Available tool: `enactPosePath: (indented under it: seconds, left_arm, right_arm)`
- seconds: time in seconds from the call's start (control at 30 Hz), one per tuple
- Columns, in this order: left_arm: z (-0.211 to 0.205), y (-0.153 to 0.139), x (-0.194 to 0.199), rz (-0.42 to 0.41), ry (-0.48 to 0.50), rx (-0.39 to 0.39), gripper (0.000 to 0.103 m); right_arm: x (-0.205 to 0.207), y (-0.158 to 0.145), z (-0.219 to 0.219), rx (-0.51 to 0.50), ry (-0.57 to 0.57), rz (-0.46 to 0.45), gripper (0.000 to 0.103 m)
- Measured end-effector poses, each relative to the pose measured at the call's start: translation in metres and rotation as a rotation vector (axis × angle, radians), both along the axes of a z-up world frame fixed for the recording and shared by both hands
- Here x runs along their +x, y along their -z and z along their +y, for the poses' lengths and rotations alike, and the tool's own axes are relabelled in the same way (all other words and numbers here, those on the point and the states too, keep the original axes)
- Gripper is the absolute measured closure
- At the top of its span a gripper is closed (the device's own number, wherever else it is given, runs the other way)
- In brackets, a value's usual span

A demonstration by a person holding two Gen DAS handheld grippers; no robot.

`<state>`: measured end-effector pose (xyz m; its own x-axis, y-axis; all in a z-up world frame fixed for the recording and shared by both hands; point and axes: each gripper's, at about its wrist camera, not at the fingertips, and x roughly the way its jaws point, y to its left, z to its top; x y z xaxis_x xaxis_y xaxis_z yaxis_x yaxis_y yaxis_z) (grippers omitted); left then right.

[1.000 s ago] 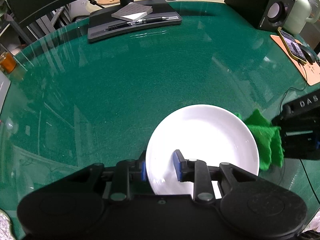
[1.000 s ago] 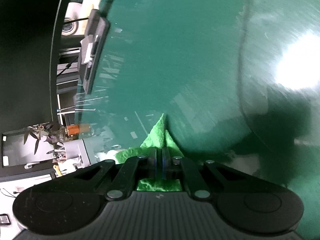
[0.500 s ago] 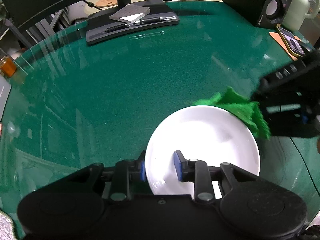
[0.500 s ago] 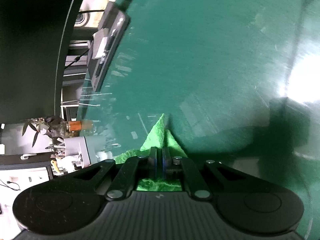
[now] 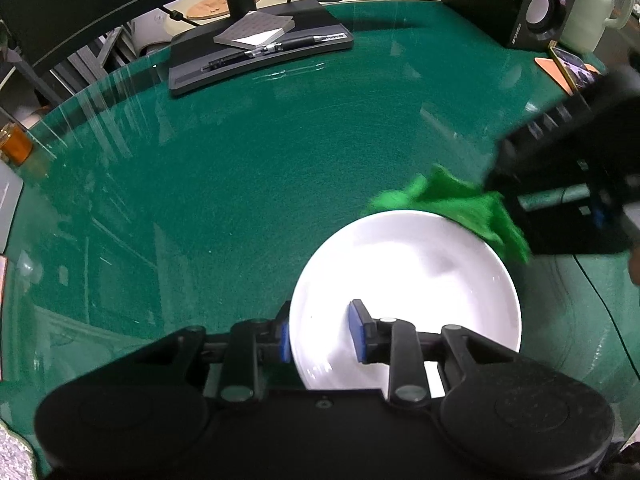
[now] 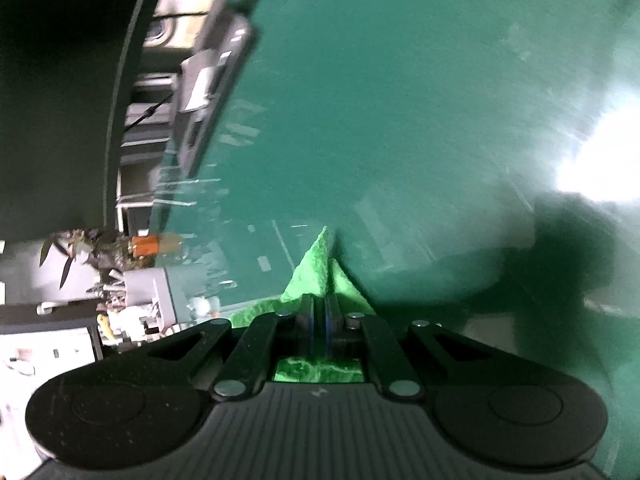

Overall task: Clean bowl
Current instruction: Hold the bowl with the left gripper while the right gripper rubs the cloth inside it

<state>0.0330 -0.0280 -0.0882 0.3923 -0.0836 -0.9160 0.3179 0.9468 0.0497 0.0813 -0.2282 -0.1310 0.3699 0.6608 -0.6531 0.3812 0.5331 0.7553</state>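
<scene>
The white bowl (image 5: 404, 292) sat on the green surface (image 5: 248, 184) near its front edge, towards the right. The left tongs (image 5: 320, 332) straddled the bowl's near left rim, one blue-padded finger (image 5: 357, 332) inside the bowl and the other (image 5: 285, 338) just outside it; whether the pads pressed the rim or merely flanked it could not be told. The right tongs (image 6: 319, 312) were clamped narrow on a green cloth (image 6: 320, 268), whose folded corner stuck out past the tips. In the left wrist view that cloth (image 5: 460, 204) lay over the bowl's far right rim, touching it, with the dark body of the right tongs (image 5: 568, 192) just beside it, blurred. Along the far edge of the surface stood a monitor base (image 5: 260, 56) carrying a notepad (image 5: 256, 32) and a pen (image 5: 296, 43). A speaker (image 5: 540, 4) stood at the far right corner, with a phone (image 5: 574, 70) near it
</scene>
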Motion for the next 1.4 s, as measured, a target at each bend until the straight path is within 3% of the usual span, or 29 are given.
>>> enactPosePath:
  seconds: [0.13,0.4,0.8,1.1,1.4]
  left_arm:
    - [-0.002,0.000,-0.001,-0.004,0.010,0.009,0.073]
    - [-0.005,-0.001,-0.001,-0.016,0.025,0.023,0.073]
    - [-0.007,0.000,-0.002,-0.027,0.038,0.037,0.073]
    - [-0.007,0.000,-0.003,-0.039,0.063,0.042,0.072]
    - [-0.009,0.000,-0.001,-0.032,0.071,0.048,0.072]
  right_arm:
    - [0.000,-0.002,-0.001,-0.002,-0.014,-0.017,0.097]
    - [-0.040,0.010,-0.029,0.021,0.034,0.077,0.097]
    - [0.001,-0.002,0.002,-0.016,-0.027,-0.003,0.097]
    - [-0.032,0.005,-0.026,0.013,-0.001,0.072,0.097]
    - [0.022,0.003,0.018,0.017,-0.098,0.002,0.096]
